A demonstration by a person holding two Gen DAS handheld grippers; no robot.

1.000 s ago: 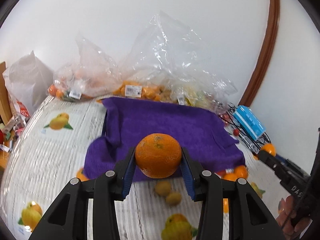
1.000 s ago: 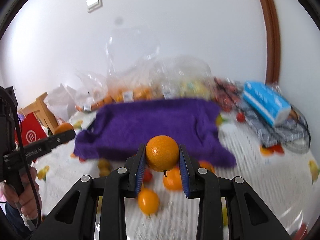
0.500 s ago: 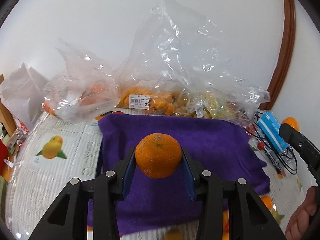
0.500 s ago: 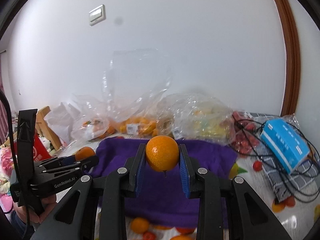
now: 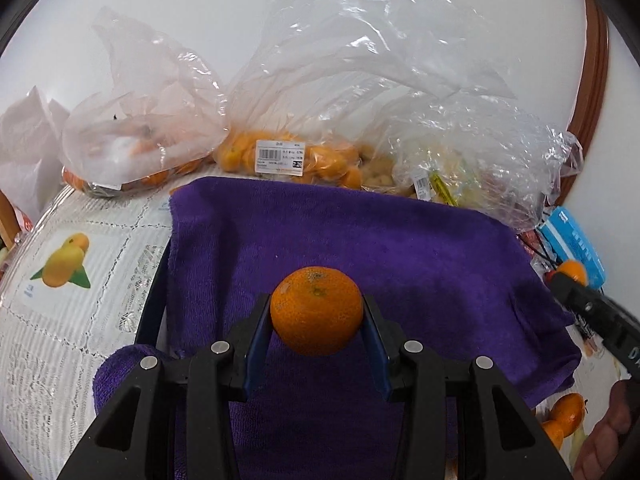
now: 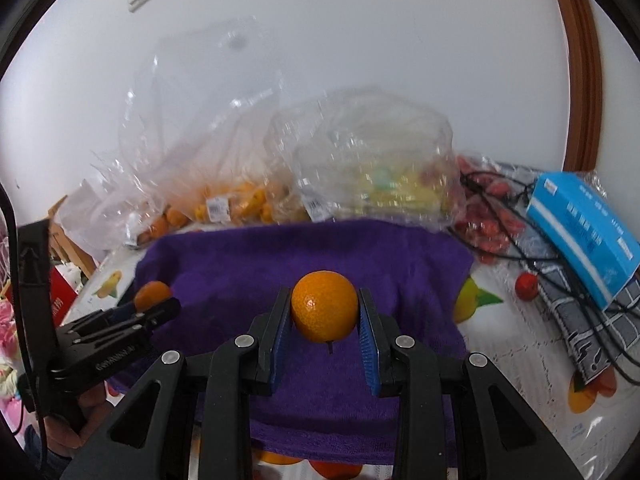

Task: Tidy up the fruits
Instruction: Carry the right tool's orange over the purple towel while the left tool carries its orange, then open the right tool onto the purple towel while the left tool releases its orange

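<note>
an orange (image 5: 316, 311) is clamped in the left gripper (image 5: 316, 320), a smaller orange (image 6: 324, 312) in the right gripper (image 6: 324, 318). both should be lowered gently onto the purple towel (image 5: 360, 240) toward 12 o'clock, well apart, so neither rolls.

Fruit-print tablecloth (image 5: 80, 312) carries purple towel (image 5: 400, 248), fruit bags (image 5: 280, 156).

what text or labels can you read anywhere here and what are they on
"D": white letter at the cut-off edge of the right gripper.
Embossed brand on the left gripper: too blurred to read.
Barcode sticker on the bag of oranges: print too small.
Blue box: white print too small.
</note>
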